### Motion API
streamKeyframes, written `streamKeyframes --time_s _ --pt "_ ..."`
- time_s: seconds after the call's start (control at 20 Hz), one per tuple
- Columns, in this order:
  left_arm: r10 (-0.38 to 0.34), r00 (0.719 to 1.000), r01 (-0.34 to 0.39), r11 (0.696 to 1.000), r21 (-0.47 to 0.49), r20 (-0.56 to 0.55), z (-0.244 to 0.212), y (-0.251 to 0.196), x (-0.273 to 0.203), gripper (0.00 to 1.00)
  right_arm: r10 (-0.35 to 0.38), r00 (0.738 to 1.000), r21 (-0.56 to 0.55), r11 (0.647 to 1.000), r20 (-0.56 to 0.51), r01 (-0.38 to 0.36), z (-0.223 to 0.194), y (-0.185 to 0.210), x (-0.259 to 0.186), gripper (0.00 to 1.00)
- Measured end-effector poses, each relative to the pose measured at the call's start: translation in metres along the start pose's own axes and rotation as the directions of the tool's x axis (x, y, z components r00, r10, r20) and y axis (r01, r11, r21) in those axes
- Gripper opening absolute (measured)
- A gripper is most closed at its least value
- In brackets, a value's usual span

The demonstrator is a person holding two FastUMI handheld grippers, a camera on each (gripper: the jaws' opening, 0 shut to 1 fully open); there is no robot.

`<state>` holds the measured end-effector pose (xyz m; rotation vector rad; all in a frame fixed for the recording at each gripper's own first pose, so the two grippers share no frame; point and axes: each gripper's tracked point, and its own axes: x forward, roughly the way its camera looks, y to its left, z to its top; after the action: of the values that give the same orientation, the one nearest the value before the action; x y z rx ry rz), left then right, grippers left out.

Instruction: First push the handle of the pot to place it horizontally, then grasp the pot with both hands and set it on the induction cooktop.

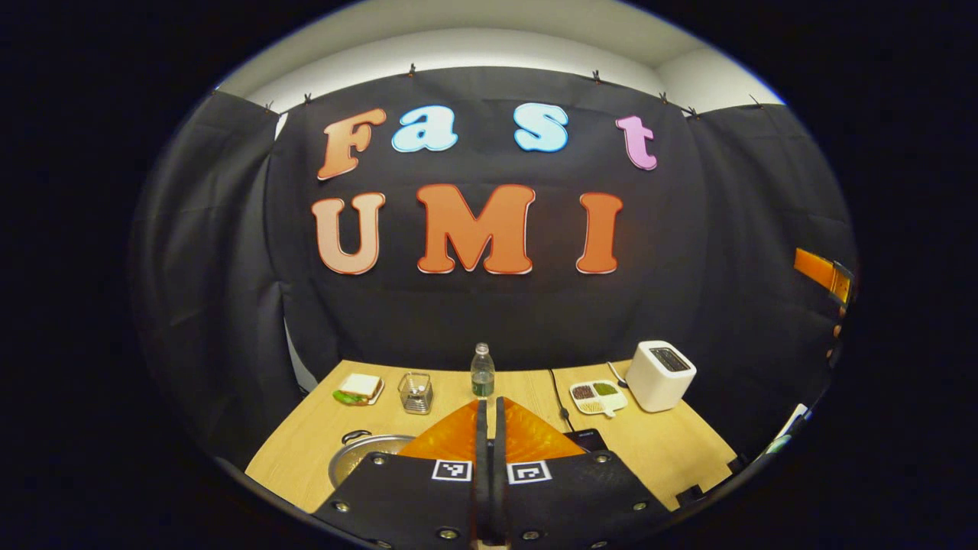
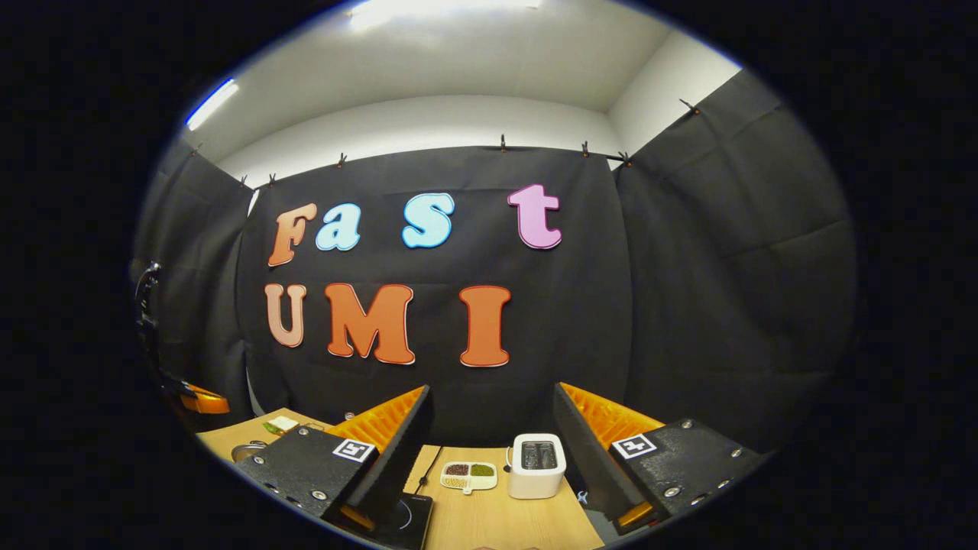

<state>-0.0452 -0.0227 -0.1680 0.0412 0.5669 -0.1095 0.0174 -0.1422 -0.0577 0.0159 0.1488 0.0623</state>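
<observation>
Left gripper view looks down the length of the wooden bench [image 1: 657,451], with the left gripper [image 1: 489,428] low at six o'clock, its fingers pressed together and clenched on nothing. Just left of those fingers, at about seven o'clock, the metal pot [image 1: 359,456] sits on the bench, its dark loop handle [image 1: 356,436] showing at the far rim. The black induction cooktop [image 1: 587,439] peeks out just right of the fingers, a cable [image 1: 559,393] running back from it. Farther off stand a sandwich on a plate [image 1: 359,389], a clear glass holder [image 1: 416,393], a water bottle [image 1: 482,371], a divided dish of beans [image 1: 598,396] and a white toaster [image 1: 660,375].

Right gripper view has the right gripper [image 2: 493,451] spread wide and released, holding nothing. Between its fingers lie the toaster [image 2: 538,465] and the divided dish [image 2: 468,475]; the cooktop's corner [image 2: 409,518] shows at six o'clock. At nine o'clock, the other gripper [image 2: 200,399] hangs near the booth's edge.
</observation>
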Motion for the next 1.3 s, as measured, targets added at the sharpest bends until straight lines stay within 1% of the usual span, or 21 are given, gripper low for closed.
streamKeyframes --time_s 0.1,0.2,0.25,0.35,0.45,0.55,0.6,0.65,0.7,0.75,0.8,0.9,0.95,1.0,1.1,1.3 --pt "-0.041 0.997 0.041 0.999 0.004 -0.064 -0.022 -0.002 0.013 0.02 -0.044 0.999 0.002 0.999 -0.005 0.044 0.003 -0.011 -0.004 0.97" --pt "-0.078 0.988 0.080 0.997 0.011 -0.136 -0.048 -0.004 0.024 0.02 -0.074 0.997 0.003 0.997 -0.007 0.074 0.006 -0.013 -0.008 0.97" --pt "-0.090 0.981 0.094 0.995 0.015 -0.174 -0.062 -0.004 0.031 0.04 -0.091 0.996 0.000 0.996 -0.010 0.091 0.006 -0.014 -0.011 0.97" --pt "-0.118 0.959 0.128 0.991 0.024 -0.258 -0.092 -0.004 0.037 0.02 -0.123 0.992 -0.009 0.992 -0.018 0.122 0.004 -0.017 -0.014 0.97" --pt "-0.138 0.931 0.153 0.988 0.021 -0.338 -0.121 0.001 0.039 0.03 -0.137 0.990 -0.012 0.991 -0.034 0.136 0.000 -0.014 -0.019 0.97" --pt "-0.163 0.902 0.175 0.985 -0.007 -0.400 -0.149 0.005 0.036 0.02 -0.147 0.988 -0.020 0.989 -0.043 0.146 -0.003 -0.007 -0.018 0.97" --pt "-0.167 0.886 0.179 0.984 -0.013 -0.433 -0.161 0.008 0.034 0.02 -0.154 0.987 -0.025 0.988 -0.047 0.153 -0.006 -0.006 -0.017 1.00" --pt "-0.165 0.872 0.179 0.984 -0.014 -0.461 -0.170 0.011 0.031 0.03 -0.160 0.986 -0.028 0.987 -0.047 0.159 -0.007 -0.004 -0.017 0.97" --pt "-0.166 0.855 0.183 0.983 -0.014 -0.492 -0.182 0.015 0.027 0.05 -0.165 0.985 -0.030 0.986 -0.047 0.164 -0.008 -0.002 -0.016 0.97" --pt "-0.167 0.839 0.186 0.982 -0.015 -0.517 -0.194 0.018 0.023 0.05 -0.165 0.985 -0.029 0.986 -0.048 0.164 -0.009 0.001 -0.013 0.97" --pt "-0.166 0.822 0.189 0.982 -0.013 -0.545 -0.206 0.023 0.018 0.02 -0.166 0.985 -0.028 0.986 -0.048 0.164 -0.010 0.003 -0.013 0.97" --pt "-0.163 0.783 0.197 0.980 -0.010 -0.601 -0.225 0.033 0.009 0.02 -0.169 0.984 -0.021 0.986 -0.049 0.168 -0.013 0.004 -0.011 0.97" --pt "-0.163 0.761 0.200 0.980 -0.013 -0.628 -0.235 0.035 0.003 0.05 -0.171 0.984 -0.017 0.985 -0.052 0.170 -0.014 0.005 -0.009 0.97" --pt "-0.167 0.737 0.203 0.979 -0.021 -0.655 -0.244 0.037 -0.004 0.03 -0.172 0.984 -0.015 0.985 -0.055 0.171 -0.016 0.003 -0.010 0.97" --pt "-0.168 0.695 0.206 0.978 -0.031 -0.699 -0.260 0.043 -0.014 0.02 -0.176 0.982 -0.015 0.984 -0.064 0.176 -0.021 0.003 -0.007 0.97" --pt "-0.175 0.628 0.221 0.974 -0.042 -0.758 -0.290 0.054 -0.027 0.03 -0.184 0.979 -0.014 0.983 -0.091 0.184 -0.033 0.007 0.003 0.97"
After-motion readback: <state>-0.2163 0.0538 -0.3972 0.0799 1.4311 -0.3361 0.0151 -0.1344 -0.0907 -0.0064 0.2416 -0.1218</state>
